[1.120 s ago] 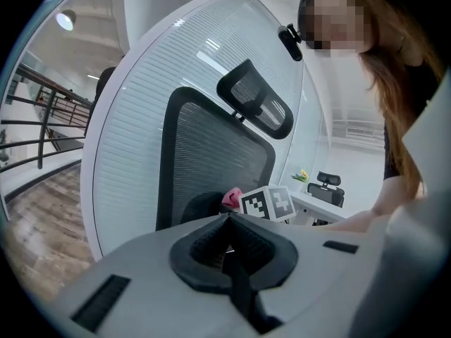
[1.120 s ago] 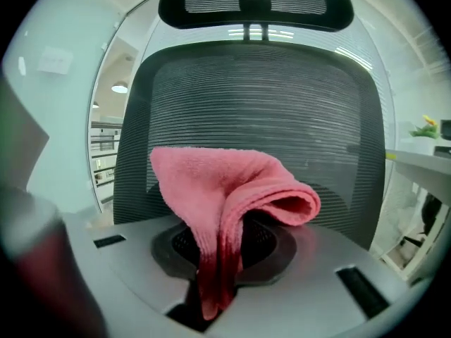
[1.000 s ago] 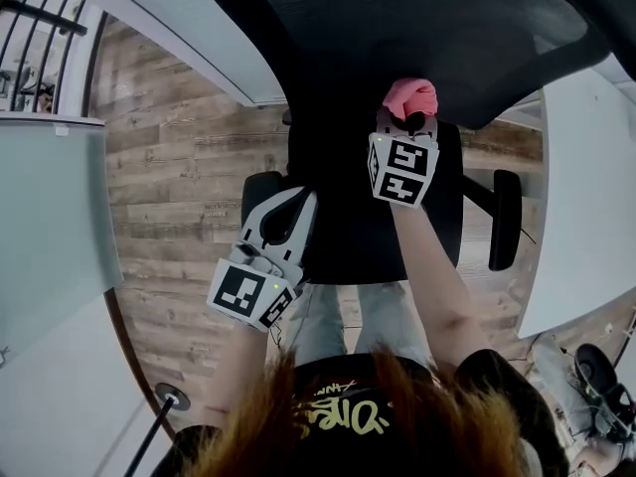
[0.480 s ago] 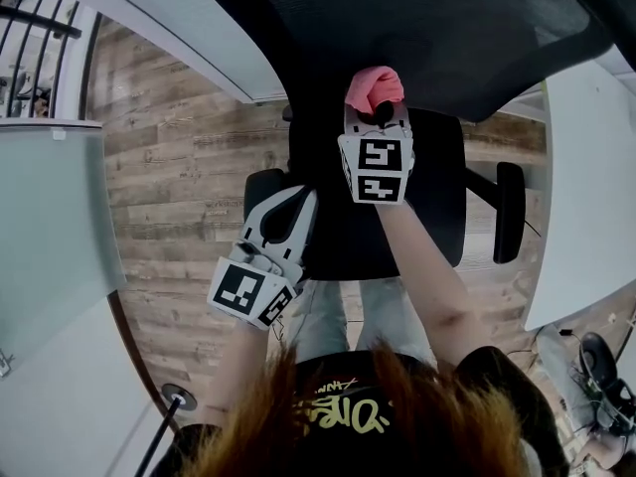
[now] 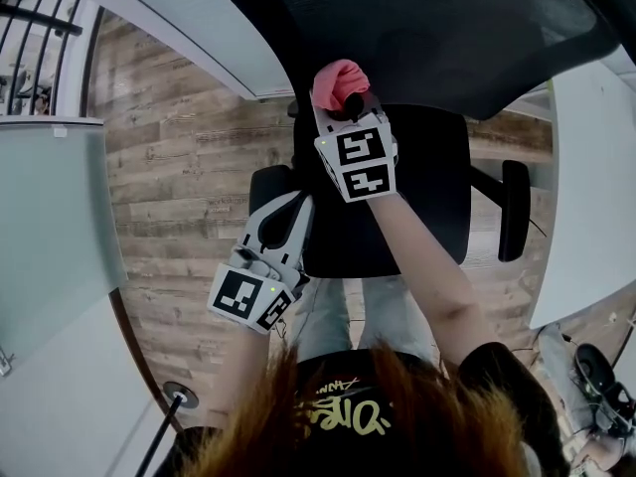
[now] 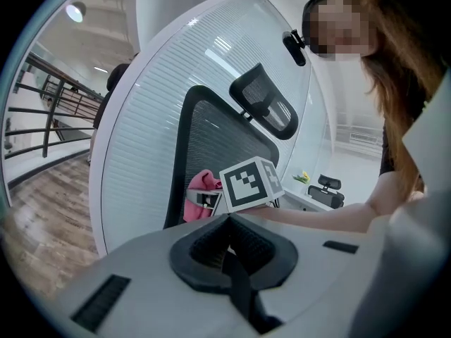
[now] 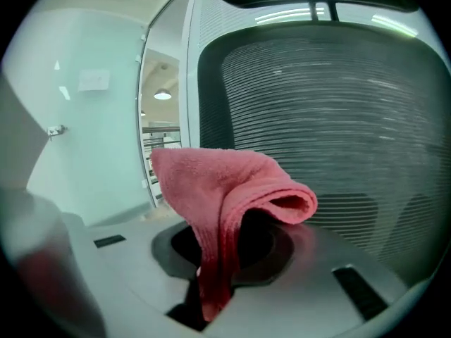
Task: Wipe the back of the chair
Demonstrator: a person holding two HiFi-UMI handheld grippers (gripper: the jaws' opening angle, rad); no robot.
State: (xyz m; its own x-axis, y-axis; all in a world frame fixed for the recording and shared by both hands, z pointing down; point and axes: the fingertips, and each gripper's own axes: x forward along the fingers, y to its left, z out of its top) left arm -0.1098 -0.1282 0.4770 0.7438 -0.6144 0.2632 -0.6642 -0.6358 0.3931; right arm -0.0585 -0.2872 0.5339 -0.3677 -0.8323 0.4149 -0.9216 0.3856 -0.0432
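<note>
- Chair back (image 5: 447, 38) of black mesh, upright beyond the seat (image 5: 397, 207), filling the top of the head view.
- Shifted leftward along that mesh over the last second, now close to its left frame edge: right gripper (image 5: 348, 102) with pink cloth (image 5: 336, 79).
- Unmoved meanwhile: left gripper (image 5: 286, 207), low beside the seat's left edge, over the wooden floor (image 5: 179, 167).
- Right forearm stretched forward and up, marker cube facing the head camera.
- Right jaws clenched on a fold of the cloth, its loose end bunched up toward the mesh.
- Left jaws pressed together, nothing between them.
- Fine horizontal ribbing across the mesh, dark frame around it.
</note>
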